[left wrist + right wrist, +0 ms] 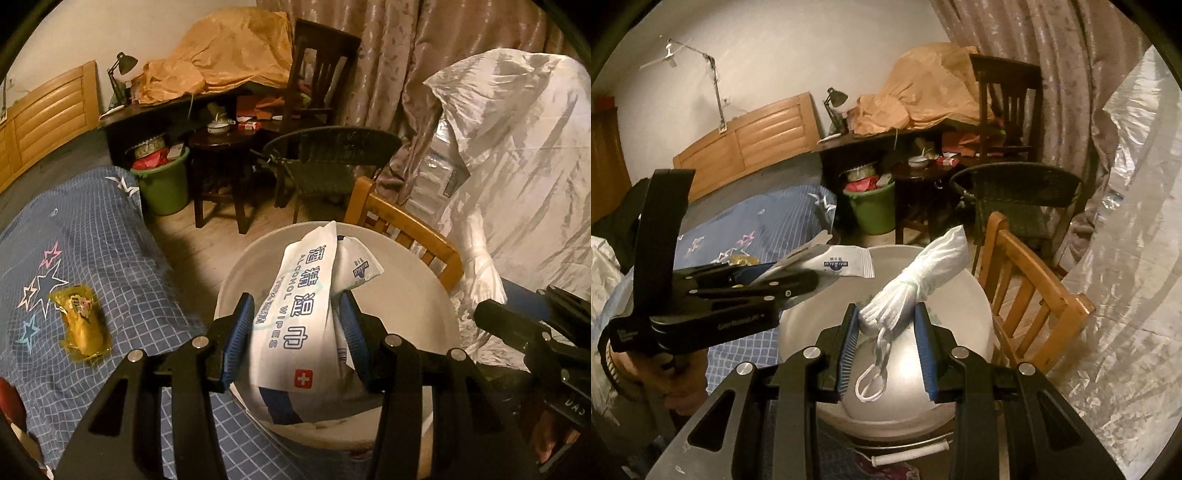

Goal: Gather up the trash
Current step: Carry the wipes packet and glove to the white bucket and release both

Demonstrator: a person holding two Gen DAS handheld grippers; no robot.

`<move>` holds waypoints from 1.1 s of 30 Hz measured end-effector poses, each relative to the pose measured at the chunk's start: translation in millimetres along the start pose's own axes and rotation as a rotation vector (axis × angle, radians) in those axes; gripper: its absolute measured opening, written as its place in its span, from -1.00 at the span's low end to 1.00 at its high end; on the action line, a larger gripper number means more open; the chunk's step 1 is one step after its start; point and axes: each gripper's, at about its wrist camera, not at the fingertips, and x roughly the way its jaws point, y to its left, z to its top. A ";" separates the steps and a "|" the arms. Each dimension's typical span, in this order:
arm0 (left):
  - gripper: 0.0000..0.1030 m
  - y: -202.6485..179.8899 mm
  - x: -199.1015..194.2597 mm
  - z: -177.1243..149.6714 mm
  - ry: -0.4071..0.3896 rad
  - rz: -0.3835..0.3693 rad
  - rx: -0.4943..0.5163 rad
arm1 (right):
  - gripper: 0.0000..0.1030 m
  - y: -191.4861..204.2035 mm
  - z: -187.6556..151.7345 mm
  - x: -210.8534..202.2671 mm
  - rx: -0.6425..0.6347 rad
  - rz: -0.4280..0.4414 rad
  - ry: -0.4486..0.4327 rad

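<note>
My left gripper (295,299) is shut on a white alcohol wipes packet (291,306), with a smaller white sachet (356,267) pinched beside it. Both hang over a round white basin (413,280). My right gripper (888,308) is shut on the gathered neck of a white plastic bag (908,288), and a drawstring loop (875,373) dangles below. In the left wrist view the bag (517,147) billows up at the right above the right gripper (487,314). The left gripper (812,280) shows at the left of the right wrist view. A yellow wrapper (83,325) lies on the blue checked bedcover (110,240).
A light wooden chair (406,229) stands right behind the basin. Further back are a dark wicker chair (332,158), a dark round table (221,147) and a green bucket (162,184) stuffed with rubbish. A curtain (388,74) and silvery sheeting (1126,258) close the right side.
</note>
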 end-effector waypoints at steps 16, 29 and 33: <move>-0.05 2.1 20.6 6.0 0.024 -0.012 -0.011 | -0.29 1.7 17.5 37.3 -0.047 0.000 0.066; 0.48 0.5 22.0 3.6 0.015 0.035 0.007 | 0.18 -10.7 12.5 37.9 -0.011 -0.050 0.047; 0.48 3.0 17.7 3.6 0.006 0.063 0.006 | 0.18 -9.2 11.3 32.0 -0.005 -0.059 0.029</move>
